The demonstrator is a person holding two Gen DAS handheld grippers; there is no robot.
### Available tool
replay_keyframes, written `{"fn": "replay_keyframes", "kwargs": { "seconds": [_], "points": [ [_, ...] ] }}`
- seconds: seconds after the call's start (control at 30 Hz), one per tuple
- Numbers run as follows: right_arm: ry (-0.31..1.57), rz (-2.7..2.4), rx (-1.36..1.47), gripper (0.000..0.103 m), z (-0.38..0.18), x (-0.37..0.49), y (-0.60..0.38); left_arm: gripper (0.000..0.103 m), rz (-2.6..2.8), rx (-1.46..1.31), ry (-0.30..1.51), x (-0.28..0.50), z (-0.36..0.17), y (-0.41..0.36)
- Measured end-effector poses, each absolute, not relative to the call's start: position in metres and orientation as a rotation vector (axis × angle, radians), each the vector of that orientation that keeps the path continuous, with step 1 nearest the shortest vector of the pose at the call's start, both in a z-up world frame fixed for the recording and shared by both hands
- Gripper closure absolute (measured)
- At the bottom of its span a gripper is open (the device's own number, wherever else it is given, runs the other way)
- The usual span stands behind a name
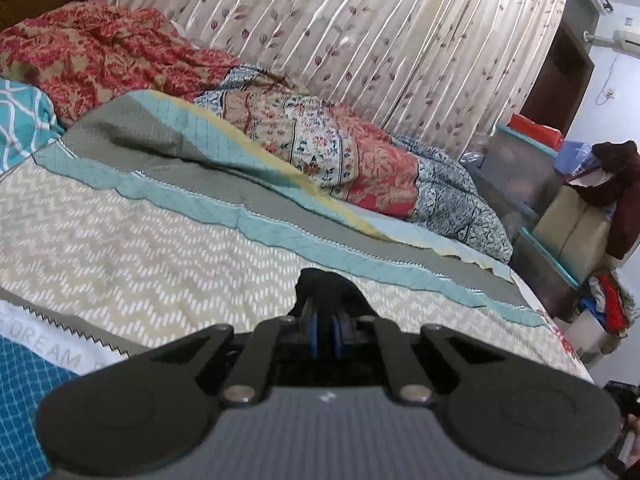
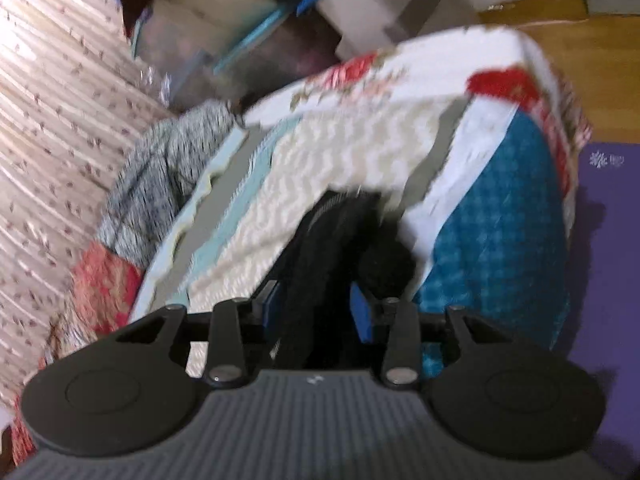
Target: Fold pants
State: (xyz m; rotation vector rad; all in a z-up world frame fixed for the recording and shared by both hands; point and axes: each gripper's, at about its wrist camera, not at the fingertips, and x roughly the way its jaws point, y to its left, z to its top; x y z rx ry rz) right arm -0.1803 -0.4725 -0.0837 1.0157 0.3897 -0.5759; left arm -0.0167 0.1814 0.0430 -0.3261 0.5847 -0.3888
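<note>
In the left wrist view my left gripper [image 1: 325,334] has its blue pads [image 1: 313,334] nearly pressed together, pinching a small bunch of the black pants [image 1: 320,286] at the lower centre of the frame, above the chevron bedspread [image 1: 160,240]. In the blurred right wrist view my right gripper [image 2: 316,308] pinches a thicker fold of the pants [image 2: 344,236], centre frame. A purple mat [image 2: 604,240] lies at the right edge.
</note>
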Motion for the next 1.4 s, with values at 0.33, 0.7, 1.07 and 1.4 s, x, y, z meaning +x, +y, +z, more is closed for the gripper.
{"fn": "replay_keyframes", "kwargs": {
  "seconds": [0.33, 0.7, 1.07, 1.4],
  "points": [
    [0.301, -0.574, 0.990, 0.097, -0.066, -0.157, -0.482, 0.096, -0.347, -0.444, 0.604, 0.016, 0.044, 0.204],
    [0.291, -0.421, 0.860, 0.096, 0.007, 0.041, -0.508, 0.093, -0.200, -0.537, 0.558, 0.152, 0.038, 0.188],
    [0.557, -0.255, 0.712, 0.063, -0.049, 0.057, -0.441, 0.067, 0.023, -0.567, 0.685, 0.131, -0.010, 0.245],
    [0.525, -0.376, 0.755, 0.063, -0.070, -0.080, -0.445, 0.023, 0.007, -0.690, 0.773, 0.005, -0.028, 0.314]
  ]
}}
